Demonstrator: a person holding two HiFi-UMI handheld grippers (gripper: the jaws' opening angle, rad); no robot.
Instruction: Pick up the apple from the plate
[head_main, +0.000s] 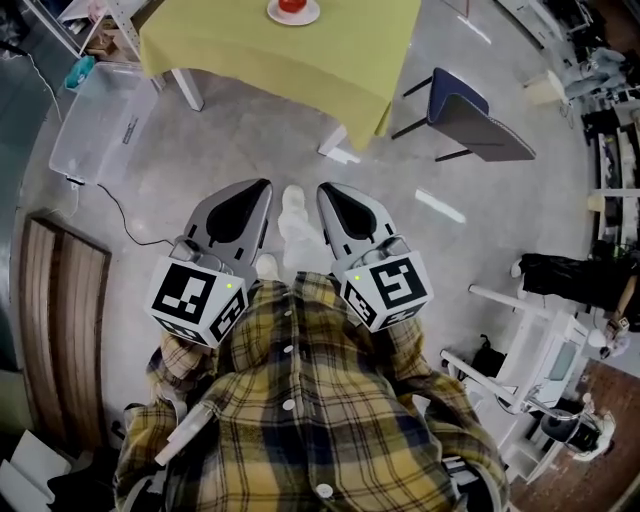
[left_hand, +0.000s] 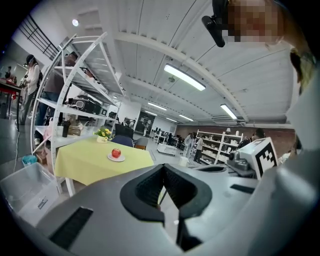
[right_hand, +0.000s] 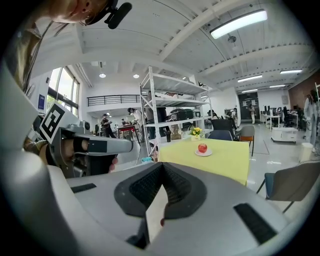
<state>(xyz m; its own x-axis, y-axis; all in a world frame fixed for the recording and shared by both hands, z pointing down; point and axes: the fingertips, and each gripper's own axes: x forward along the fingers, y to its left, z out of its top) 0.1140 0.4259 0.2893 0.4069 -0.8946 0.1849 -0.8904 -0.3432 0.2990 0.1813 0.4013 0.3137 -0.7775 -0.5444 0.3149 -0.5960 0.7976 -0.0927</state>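
A red apple (head_main: 291, 5) sits on a small white plate (head_main: 312, 14) on a table with a yellow cloth (head_main: 300, 60), far ahead of me across the floor. The left gripper view shows the apple (left_hand: 116, 153) on its plate (left_hand: 116, 159), small and distant. In the right gripper view the apple (right_hand: 202, 148) is just as far off. My left gripper (head_main: 255, 190) and right gripper (head_main: 332, 192) are held side by side close to my body, pointing toward the table. Both are shut with nothing between their jaws.
A dark blue chair (head_main: 465, 115) stands right of the table. A clear plastic bin (head_main: 105, 125) lies on the floor to the left, with a wooden panel (head_main: 65, 330) nearer me. A white shelf rack (left_hand: 75, 100) and a flower pot (left_hand: 104, 134) stand by the table. People are in the background.
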